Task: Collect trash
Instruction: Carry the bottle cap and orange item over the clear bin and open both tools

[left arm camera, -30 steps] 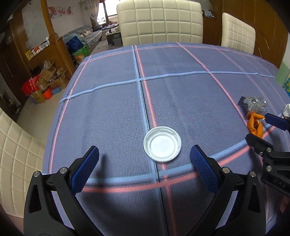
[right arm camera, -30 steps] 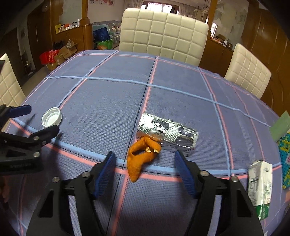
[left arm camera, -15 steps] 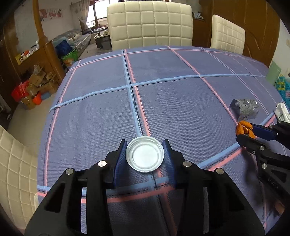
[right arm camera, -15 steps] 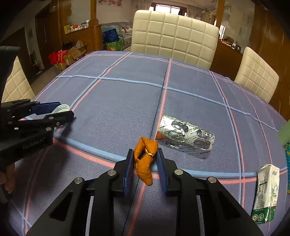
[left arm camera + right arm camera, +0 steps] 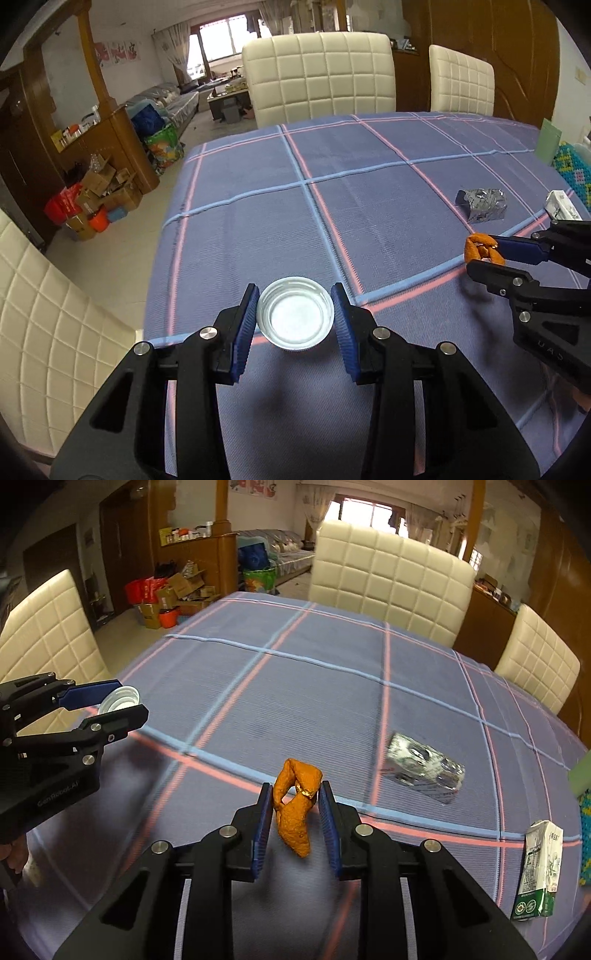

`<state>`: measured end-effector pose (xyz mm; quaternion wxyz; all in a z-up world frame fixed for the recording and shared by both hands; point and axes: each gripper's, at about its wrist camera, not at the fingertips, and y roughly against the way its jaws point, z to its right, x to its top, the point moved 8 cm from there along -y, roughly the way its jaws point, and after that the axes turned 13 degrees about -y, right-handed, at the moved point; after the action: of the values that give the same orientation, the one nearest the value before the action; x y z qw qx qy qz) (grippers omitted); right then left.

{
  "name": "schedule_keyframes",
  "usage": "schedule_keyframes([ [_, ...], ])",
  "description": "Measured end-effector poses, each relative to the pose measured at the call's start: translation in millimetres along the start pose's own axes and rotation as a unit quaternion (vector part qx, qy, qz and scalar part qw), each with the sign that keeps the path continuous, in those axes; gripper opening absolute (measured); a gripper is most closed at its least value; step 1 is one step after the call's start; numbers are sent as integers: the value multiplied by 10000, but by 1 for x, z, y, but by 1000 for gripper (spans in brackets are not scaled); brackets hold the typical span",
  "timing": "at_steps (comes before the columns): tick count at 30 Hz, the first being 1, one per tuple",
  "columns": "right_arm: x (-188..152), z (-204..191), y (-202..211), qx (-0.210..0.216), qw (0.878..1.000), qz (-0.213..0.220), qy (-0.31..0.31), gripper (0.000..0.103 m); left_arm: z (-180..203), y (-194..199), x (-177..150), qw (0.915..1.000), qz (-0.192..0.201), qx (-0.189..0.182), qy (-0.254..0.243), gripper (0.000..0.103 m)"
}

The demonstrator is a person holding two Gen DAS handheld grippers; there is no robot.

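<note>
We have the left gripper (image 5: 295,314) clamped across the rim of the white lid (image 5: 295,318), and the right gripper (image 5: 295,812) pinched on the orange peel (image 5: 295,812), each piece gripped across its width, so that, we judge, neither slips on the way to the bin. Both of our 2 grippers tilt steeply down over the checked tablecloth (image 5: 332,701), side by side, while the foil blister pack (image 5: 424,770) and the small carton (image 5: 537,871) lie on the cloth to the right, uncollected.

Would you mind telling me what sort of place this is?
Probably a home dining room: a table with a checked cloth, padded dining chairs, and a sofa in the room beyond.
</note>
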<state>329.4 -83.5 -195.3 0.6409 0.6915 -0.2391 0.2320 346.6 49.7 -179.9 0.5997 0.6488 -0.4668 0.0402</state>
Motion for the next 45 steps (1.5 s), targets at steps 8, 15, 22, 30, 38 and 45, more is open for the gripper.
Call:
schedule_keyframes([
  [8, -1, -41, 17, 107, 9994, 86, 319, 25, -25, 31, -25, 9996, 56, 233, 144, 41],
  [15, -4, -83, 28, 234, 9977, 135, 628, 25, -48, 54, -49, 9986, 109, 414, 325, 41],
  [22, -14, -128, 30, 350, 9943, 122, 1000, 25, -73, 68, -78, 9965, 58, 576, 601, 42],
  [30, -24, -172, 27, 494, 9909, 43, 1249, 25, -107, 84, -114, 9926, -41, 831, 887, 42],
  [38, -25, -216, 27, 573, 9855, 74, 1594, 25, -134, 92, -144, 9882, -148, 1043, 1109, 42],
  [45, -23, -251, 24, 665, 9805, 102, 1848, 25, -158, 98, -171, 9831, -284, 1288, 1267, 42],
])
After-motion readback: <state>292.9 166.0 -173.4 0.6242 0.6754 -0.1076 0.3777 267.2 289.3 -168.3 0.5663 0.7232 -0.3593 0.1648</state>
